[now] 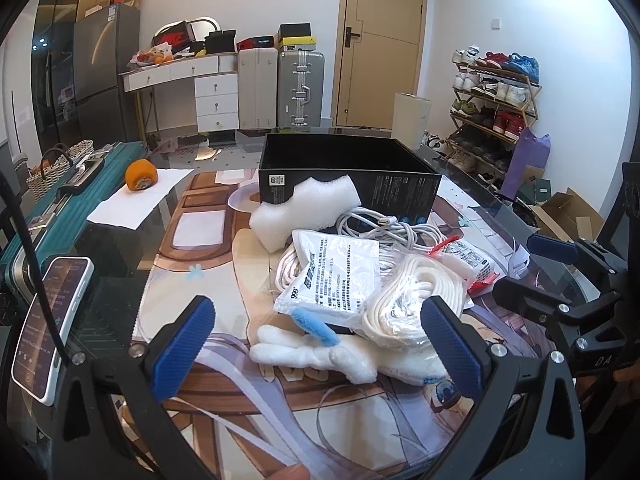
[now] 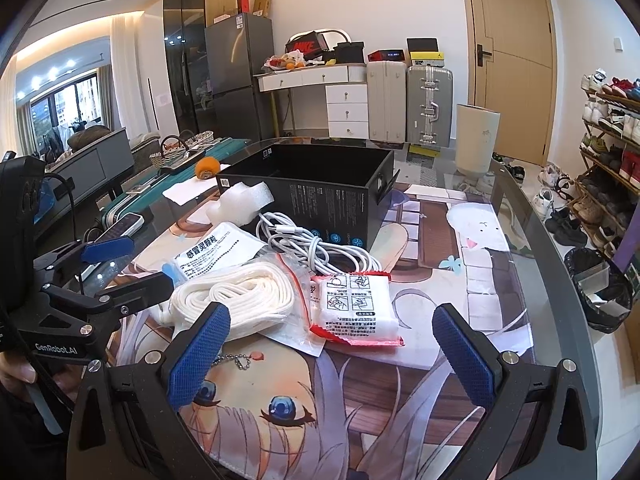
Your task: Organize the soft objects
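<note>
A pile of soft things lies on the glass table in front of an open black box (image 1: 348, 168) (image 2: 316, 184). In it are a white foam block (image 1: 304, 208) (image 2: 240, 200), a white cable coil (image 1: 380, 228) (image 2: 308, 240), a white medicine pouch (image 1: 336, 276) (image 2: 216, 252), bagged white rope (image 1: 412, 304) (image 2: 236, 300), a red-edged packet (image 1: 468, 260) (image 2: 356, 308) and a white plush toy (image 1: 320, 354). My left gripper (image 1: 320, 348) is open, its pads either side of the plush. My right gripper (image 2: 332, 360) is open and empty just in front of the red-edged packet.
An anime-print mat (image 2: 360, 412) lies under the glass. An orange plush (image 1: 141, 176) sits on white paper at the far left, beside a teal suitcase (image 1: 60, 200). A phone (image 1: 48, 324) is mounted by the left gripper. A shoe rack (image 2: 608, 140) stands to the right.
</note>
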Demonstrator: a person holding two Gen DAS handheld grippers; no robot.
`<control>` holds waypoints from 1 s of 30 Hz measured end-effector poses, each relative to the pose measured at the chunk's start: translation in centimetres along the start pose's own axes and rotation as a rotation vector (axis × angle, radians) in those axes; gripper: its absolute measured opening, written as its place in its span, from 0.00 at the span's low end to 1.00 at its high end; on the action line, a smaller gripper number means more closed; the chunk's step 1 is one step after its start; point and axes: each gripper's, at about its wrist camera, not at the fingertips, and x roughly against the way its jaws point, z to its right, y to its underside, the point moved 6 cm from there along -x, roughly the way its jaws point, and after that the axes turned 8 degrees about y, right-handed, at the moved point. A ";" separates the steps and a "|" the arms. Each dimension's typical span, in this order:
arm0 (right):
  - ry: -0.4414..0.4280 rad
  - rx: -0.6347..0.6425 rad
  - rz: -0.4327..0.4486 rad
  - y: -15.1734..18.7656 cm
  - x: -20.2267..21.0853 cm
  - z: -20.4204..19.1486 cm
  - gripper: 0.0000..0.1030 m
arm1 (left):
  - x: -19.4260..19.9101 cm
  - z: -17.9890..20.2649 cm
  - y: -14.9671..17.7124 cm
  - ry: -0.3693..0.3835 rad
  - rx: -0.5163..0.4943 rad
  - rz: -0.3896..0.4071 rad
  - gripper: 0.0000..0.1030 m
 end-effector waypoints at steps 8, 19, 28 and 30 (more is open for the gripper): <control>0.005 -0.002 -0.010 0.1 -0.2 0.1 1.00 | 0.0 -0.4 0.1 0.003 0.000 -0.010 1.00; 0.010 -0.011 -0.015 0.1 -0.5 0.6 1.00 | -0.3 -0.3 0.2 0.004 -0.007 -0.019 1.00; 0.015 -0.011 -0.032 0.0 -0.8 0.7 1.00 | -0.4 -0.5 0.2 0.003 -0.001 -0.027 1.00; 0.023 -0.012 -0.041 -0.1 -1.0 0.9 1.00 | -0.6 -0.6 0.2 0.011 -0.001 -0.031 1.00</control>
